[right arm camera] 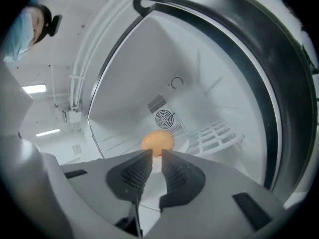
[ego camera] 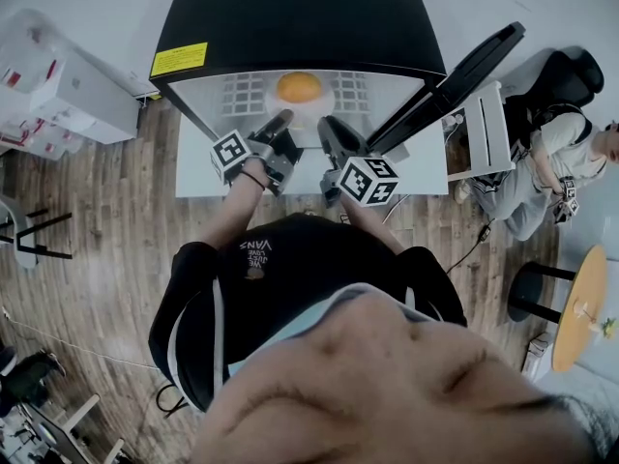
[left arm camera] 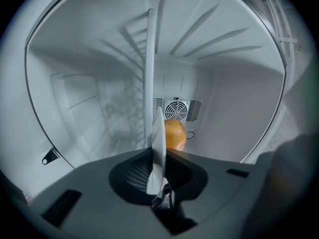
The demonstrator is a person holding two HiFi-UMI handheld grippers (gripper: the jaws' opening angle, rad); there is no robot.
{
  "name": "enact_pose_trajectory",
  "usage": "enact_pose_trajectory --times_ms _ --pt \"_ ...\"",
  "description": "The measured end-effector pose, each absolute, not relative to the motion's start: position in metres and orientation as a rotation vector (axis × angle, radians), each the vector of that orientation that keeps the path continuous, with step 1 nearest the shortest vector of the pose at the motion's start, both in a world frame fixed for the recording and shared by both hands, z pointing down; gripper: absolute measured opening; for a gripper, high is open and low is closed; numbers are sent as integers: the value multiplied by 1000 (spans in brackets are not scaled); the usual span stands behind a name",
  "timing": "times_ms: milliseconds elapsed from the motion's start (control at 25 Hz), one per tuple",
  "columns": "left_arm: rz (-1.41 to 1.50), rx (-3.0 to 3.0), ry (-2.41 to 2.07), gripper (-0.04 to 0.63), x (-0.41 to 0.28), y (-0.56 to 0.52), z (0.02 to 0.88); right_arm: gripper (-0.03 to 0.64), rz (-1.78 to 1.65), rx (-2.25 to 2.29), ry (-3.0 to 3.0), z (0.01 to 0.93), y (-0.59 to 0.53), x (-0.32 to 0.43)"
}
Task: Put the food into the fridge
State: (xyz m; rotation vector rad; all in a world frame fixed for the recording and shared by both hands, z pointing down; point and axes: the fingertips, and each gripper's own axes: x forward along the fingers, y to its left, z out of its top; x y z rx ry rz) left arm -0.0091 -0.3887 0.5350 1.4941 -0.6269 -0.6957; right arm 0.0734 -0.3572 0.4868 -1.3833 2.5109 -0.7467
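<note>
Orange [ego camera: 299, 87] inside the fridge [ego camera: 290, 17], toward the fridge's back wall, close before the round fan grille [left arm camera: 175, 109]. Seen whole only from the head view. Half hidden in the left gripper view behind a thin white rim [left arm camera: 158, 133]; underside hidden in the right gripper view behind the claw tips.

Left claw [left arm camera: 158, 152] pressed together on that thin white rim, held edge-on. Plate or shelf lip, hard to tell from there. Long pale strip above it, running up through the fridge's inside, also edge-on. Pale round patch under the orange in the head view alone, washed out by glare.

Right claw [right arm camera: 153, 153] slightly spread, nothing between the tips, pointed into the fridge's mouth, short of the orange.

White wire shelf [right arm camera: 214, 133] along the fridge's wall, in the right gripper view only. Door [ego camera: 455, 80] of the fridge wide open: plain in the head view, only a dark curved band in the right gripper view. White surface [ego camera: 193, 167] under the fridge, partly covered by both arms. Fridge floor nearest the claws hidden in both gripper views by their own grey bodies.
</note>
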Motion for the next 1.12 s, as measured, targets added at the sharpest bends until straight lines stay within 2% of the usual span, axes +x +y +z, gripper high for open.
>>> enact_pose_trajectory --times_ms 320,640,1120 --pt "-708 1511 -649 37 -13 -387 533 37 -704 -1399 2647 504 -339 60" --pt "-727 1536 -656 120 -17 -386 524 23 -706 -1377 2712 512 -336 48" --pt "-654 1725 -876 126 -43 -359 523 23 -714 -1397 2695 514 -339 51"
